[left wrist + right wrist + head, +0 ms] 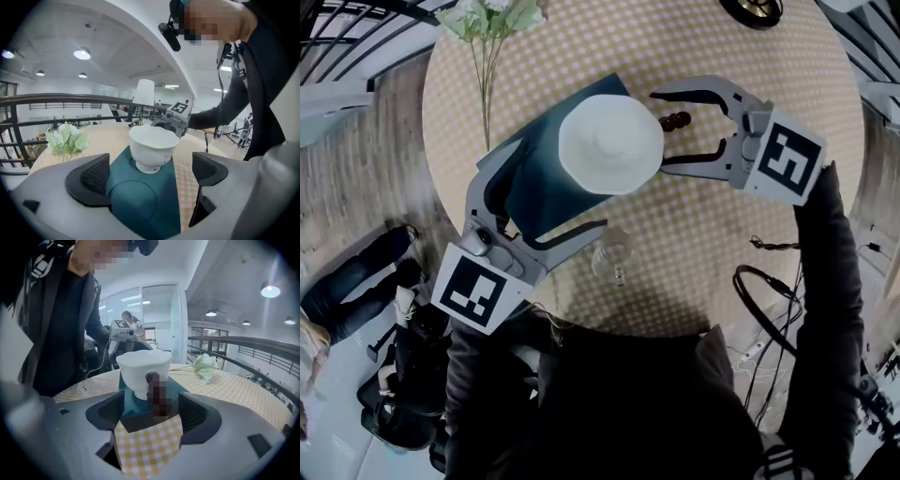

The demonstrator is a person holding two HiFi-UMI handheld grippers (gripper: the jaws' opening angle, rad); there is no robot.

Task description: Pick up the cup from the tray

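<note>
The cup (609,143) sits on the tray's (536,183) far right end, and the tray's on the table (741,234). Flowers (487,19) lie beyond the tray, a glass (611,255) just in front of it, some beads (674,121) to its right.

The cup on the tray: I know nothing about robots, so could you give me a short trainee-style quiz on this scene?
1. True or false: the white cup stands on the teal tray.
2. The right gripper has its jaws: A) shut on the cup; B) open, beside the cup; C) out of view.
3. What clear thing stands on the checked table, off the tray, nearer the person?
Key: 1 true. 2 B. 3 a glass.
</note>
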